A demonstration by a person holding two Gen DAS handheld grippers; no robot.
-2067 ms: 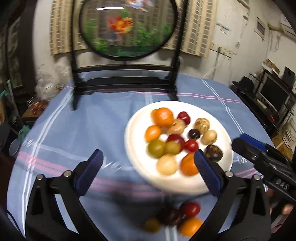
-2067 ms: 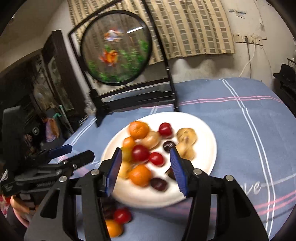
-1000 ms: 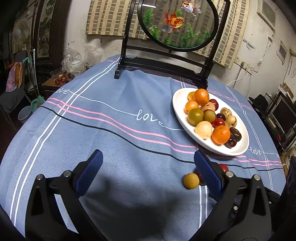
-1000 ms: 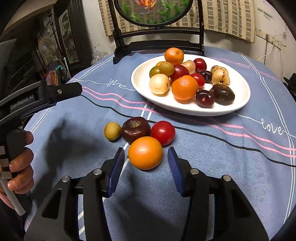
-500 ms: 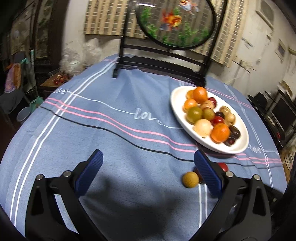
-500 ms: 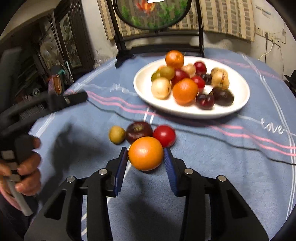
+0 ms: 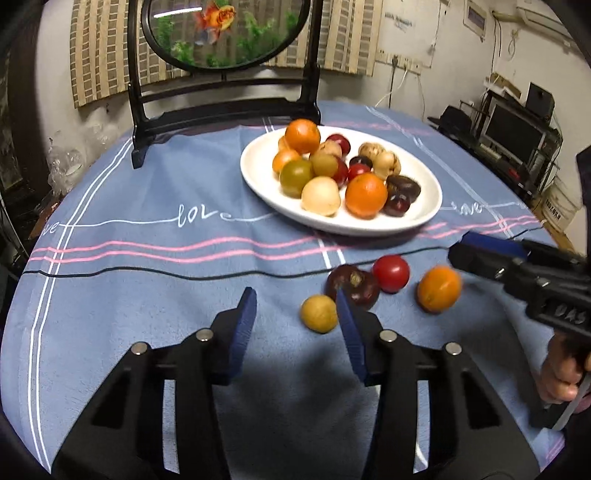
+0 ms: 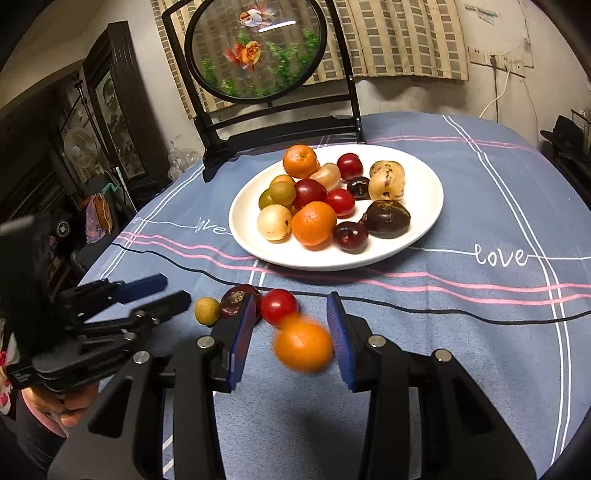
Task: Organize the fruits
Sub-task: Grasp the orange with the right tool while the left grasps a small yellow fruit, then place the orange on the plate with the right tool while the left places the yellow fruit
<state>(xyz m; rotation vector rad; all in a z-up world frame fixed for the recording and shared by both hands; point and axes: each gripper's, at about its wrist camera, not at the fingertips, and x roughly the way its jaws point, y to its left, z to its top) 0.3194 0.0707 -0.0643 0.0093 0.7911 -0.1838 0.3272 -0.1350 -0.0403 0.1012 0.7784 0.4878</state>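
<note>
A white plate (image 7: 428,218) (image 8: 424,229) holds several fruits on the blue tablecloth. In front of it lie a yellow-green fruit (image 7: 318,313) (image 8: 207,311), a dark purple fruit (image 7: 352,285) (image 8: 234,297) and a red fruit (image 7: 390,273) (image 8: 279,306). My right gripper (image 8: 291,334) is open, and a blurred orange (image 8: 303,345) (image 7: 439,290) sits between its pads, touching the right one only. My left gripper (image 7: 295,325) is open and empty, just left of the yellow-green fruit.
A black stand with a round goldfish panel (image 7: 225,33) (image 8: 258,48) stands at the table's far side. The table edge curves at the left and right. Furniture and monitors (image 7: 513,125) lie beyond the right edge.
My right gripper's jaws have widened and the orange it gripped now looks blurred and loose. My left gripper has narrowed its jaws and moved toward the loose fruits.
</note>
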